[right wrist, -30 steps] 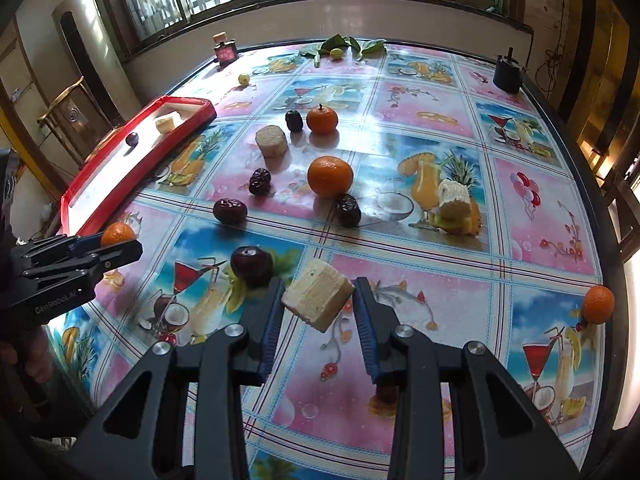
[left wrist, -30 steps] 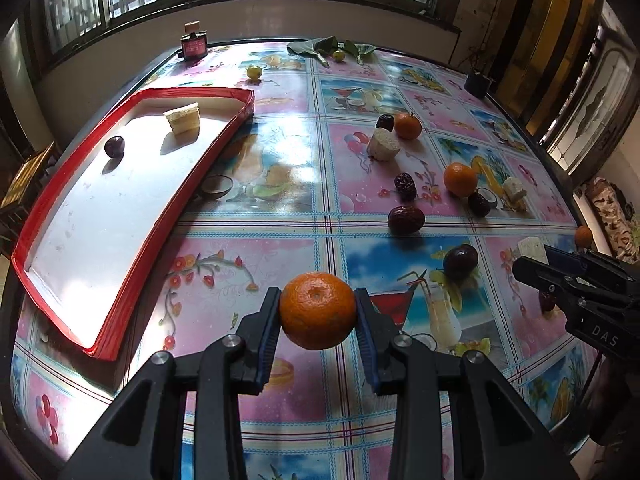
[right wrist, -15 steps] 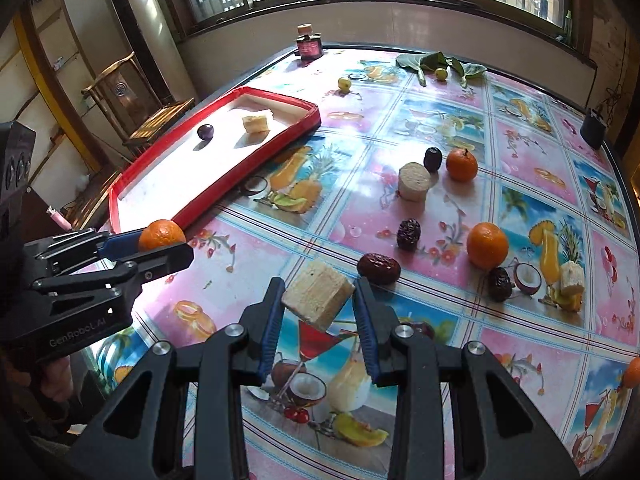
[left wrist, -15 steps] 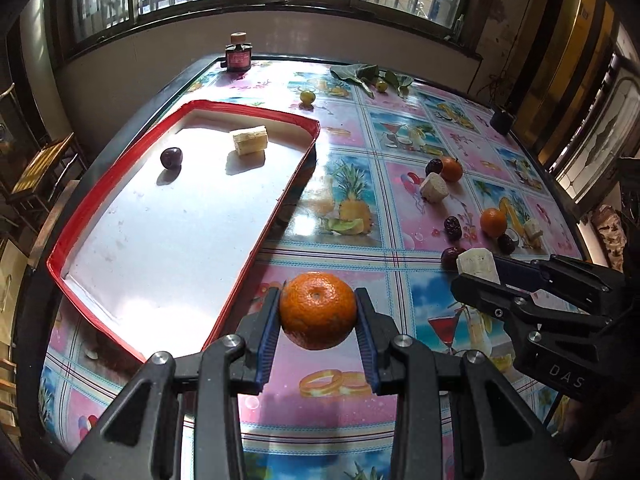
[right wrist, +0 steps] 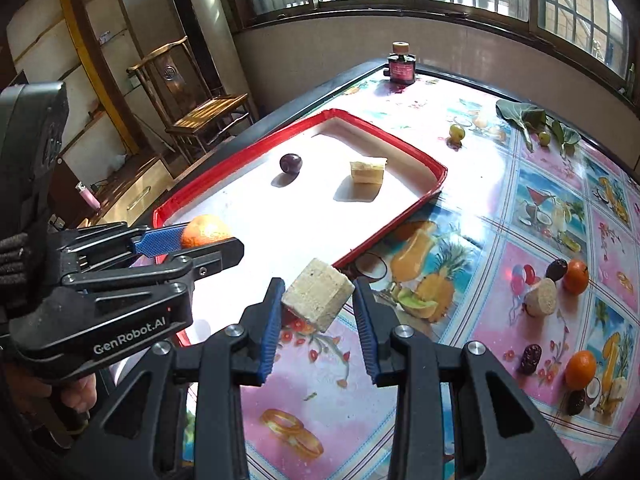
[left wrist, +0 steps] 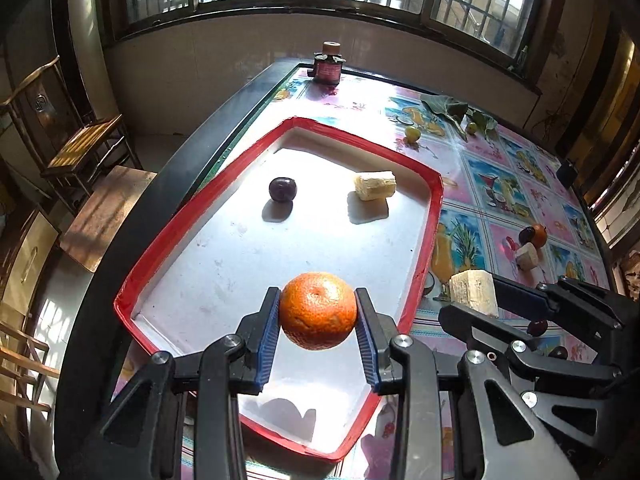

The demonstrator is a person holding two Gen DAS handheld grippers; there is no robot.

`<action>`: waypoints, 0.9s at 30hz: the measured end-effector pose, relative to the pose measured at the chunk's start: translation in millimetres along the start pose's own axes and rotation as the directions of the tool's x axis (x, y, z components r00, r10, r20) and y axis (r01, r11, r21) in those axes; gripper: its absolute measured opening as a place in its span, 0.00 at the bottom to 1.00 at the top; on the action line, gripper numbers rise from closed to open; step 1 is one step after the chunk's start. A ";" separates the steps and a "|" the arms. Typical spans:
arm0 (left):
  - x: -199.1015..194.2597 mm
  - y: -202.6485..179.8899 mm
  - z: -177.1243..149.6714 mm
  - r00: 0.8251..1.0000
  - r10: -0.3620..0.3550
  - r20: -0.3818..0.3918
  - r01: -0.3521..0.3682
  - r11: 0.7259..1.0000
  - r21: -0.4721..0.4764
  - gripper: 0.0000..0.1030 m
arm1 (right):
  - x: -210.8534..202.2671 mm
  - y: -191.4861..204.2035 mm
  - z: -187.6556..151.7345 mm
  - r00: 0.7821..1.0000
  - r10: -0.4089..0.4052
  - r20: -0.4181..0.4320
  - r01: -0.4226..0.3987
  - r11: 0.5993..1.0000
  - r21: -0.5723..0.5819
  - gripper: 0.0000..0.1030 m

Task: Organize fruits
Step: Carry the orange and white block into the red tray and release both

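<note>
Left gripper (left wrist: 318,312) clamped on a tangerine (left wrist: 318,310), blue pads pressed to both sides, hanging over the near end of the red-rimmed white tray (left wrist: 434,216). Right gripper (right wrist: 319,300) beside it, jaws closed on a pale cut block of fruit (right wrist: 318,294), tilted on one corner, above the patterned tablecloth (right wrist: 320,408) just outside the tray's near rim. Further in, on the tray floor, a dark plum (left wrist: 283,189) sits left and a pale fruit chunk (left wrist: 375,185) right, well apart, each throwing a hard shadow. Out on the cloth to the right, a round pale slice (right wrist: 541,300), a dark date (right wrist: 557,269) touching a small orange (right wrist: 576,276), more dark fruit and another orange (right wrist: 581,368) nearer. Far end: two green grapes by some leaves (right wrist: 528,118), and a small dark bottle (right wrist: 401,65) at the table edge.
</note>
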State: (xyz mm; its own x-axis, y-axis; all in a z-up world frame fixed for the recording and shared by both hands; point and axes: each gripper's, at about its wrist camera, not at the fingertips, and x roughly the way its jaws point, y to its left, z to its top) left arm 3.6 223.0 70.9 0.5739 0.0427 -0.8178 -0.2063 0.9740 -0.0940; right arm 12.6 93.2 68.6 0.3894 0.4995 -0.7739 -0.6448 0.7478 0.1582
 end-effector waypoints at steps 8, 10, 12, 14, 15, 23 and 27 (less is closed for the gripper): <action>41.2 37.6 29.0 0.995 0.100 -0.026 -0.102 0.994 -0.049 0.34 | 50.4 2.3 42.7 1.000 -0.022 -0.002 0.022 1.000 0.003 0.36; 54.1 42.2 33.7 0.994 0.100 -0.050 -0.103 0.992 -0.067 0.34 | 65.6 0.3 49.1 0.999 -0.030 -0.021 0.030 1.000 0.007 0.36; 64.0 45.9 36.5 0.992 0.106 -0.067 -0.111 0.990 -0.084 0.34 | 79.8 -2.4 54.4 0.999 -0.039 -0.036 0.039 0.999 0.015 0.36; 71.8 48.0 37.5 0.990 0.115 -0.083 -0.123 0.988 -0.093 0.34 | 90.9 -4.6 59.2 0.998 -0.049 -0.049 0.050 0.999 0.017 0.36; 75.2 48.3 38.1 0.989 0.114 -0.090 -0.123 0.988 -0.094 0.34 | 95.2 -5.7 61.3 0.997 -0.056 -0.054 0.057 0.998 0.015 0.36; 83.1 43.8 42.3 0.983 0.153 -0.102 -0.160 0.985 -0.064 0.41 | 116.4 -13.5 69.9 0.990 -0.100 -0.101 0.100 0.995 0.001 0.36; 82.4 45.1 44.1 0.978 0.187 -0.093 -0.195 0.978 -0.077 0.59 | 116.0 -13.6 71.5 0.988 -0.118 -0.099 0.118 0.993 -0.009 0.36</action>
State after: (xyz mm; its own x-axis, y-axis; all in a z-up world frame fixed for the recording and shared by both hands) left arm 76.5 280.4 24.3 0.4489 0.2034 -0.8701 -0.3747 0.9269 0.0234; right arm 113.6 172.3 20.5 0.3955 0.3621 -0.8441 -0.6004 0.7974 0.0608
